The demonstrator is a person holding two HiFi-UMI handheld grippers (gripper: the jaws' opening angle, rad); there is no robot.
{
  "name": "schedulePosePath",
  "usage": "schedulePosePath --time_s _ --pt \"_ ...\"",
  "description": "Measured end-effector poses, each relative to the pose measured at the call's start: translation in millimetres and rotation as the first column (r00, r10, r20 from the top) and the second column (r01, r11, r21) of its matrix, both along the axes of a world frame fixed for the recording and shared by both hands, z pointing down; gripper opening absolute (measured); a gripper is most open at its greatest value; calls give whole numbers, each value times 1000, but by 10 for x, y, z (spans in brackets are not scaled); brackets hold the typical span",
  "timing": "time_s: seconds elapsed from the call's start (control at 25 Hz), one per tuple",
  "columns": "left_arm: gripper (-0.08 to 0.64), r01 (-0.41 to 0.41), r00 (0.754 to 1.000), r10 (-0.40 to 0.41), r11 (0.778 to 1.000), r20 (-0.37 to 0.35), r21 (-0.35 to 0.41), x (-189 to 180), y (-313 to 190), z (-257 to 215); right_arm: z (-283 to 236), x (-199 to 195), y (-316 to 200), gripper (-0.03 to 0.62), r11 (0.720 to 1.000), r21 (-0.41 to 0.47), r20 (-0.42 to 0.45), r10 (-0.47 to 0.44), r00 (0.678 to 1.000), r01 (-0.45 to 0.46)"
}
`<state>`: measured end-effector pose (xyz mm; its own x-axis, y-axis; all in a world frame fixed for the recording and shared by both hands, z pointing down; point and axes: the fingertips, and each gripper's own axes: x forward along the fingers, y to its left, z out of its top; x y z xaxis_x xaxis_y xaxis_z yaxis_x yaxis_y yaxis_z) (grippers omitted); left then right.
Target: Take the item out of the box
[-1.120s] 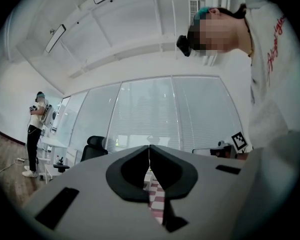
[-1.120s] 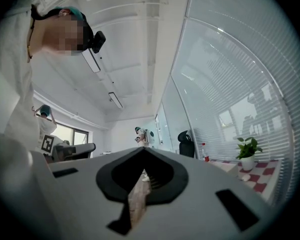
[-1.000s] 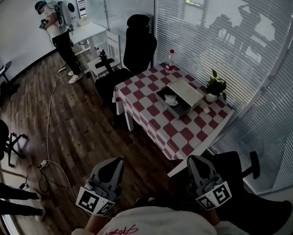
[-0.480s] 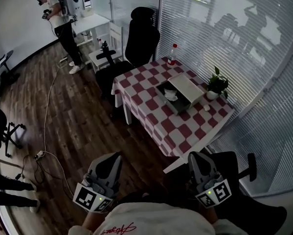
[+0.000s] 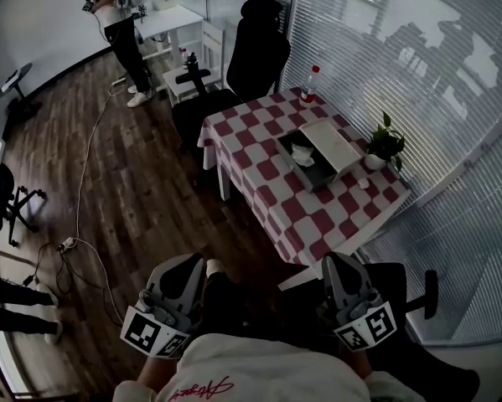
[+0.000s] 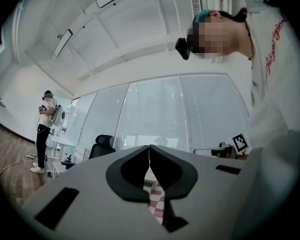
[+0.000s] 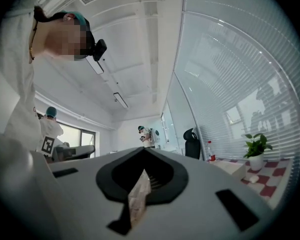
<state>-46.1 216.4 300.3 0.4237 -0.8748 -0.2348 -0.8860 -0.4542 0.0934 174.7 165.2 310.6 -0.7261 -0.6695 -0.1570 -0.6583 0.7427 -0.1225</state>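
An open grey box (image 5: 316, 159) with its pale lid (image 5: 334, 143) folded back sits on the red-and-white checked table (image 5: 267, 167). A white item (image 5: 301, 152) lies inside it. Both grippers hang low by my body, well short of the table. The jaws of the left gripper (image 5: 195, 266) are shut and hold nothing; in the left gripper view its tips (image 6: 149, 147) meet. The right gripper (image 5: 335, 265) is likewise shut and holds nothing (image 7: 144, 149). In the right gripper view the box (image 7: 238, 168) shows far off.
A bottle (image 5: 310, 84) and a potted plant (image 5: 386, 142) stand on the table. A black office chair (image 5: 257, 55) is behind it, another chair (image 5: 406, 287) by my right gripper. A cable (image 5: 81, 198) crosses the wood floor. A person (image 5: 121, 11) stands far left.
The table and box have slid a little right and down in the head view as I moved. Both grippers stay low and shut.
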Motion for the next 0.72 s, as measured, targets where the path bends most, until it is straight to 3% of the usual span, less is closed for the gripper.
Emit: schedulePosePath --time_s 0.32,0.72 --pt "17 18 1000 -18 999 15 33 -165 -337 -38 -42 -75 -350 9 1000 28 -11 14 1000 -14" --pt "17 0 999 -2 999 41 36 -569 -1096 10 12 -500 -1095 9 998 51 -6 32 999 -32"
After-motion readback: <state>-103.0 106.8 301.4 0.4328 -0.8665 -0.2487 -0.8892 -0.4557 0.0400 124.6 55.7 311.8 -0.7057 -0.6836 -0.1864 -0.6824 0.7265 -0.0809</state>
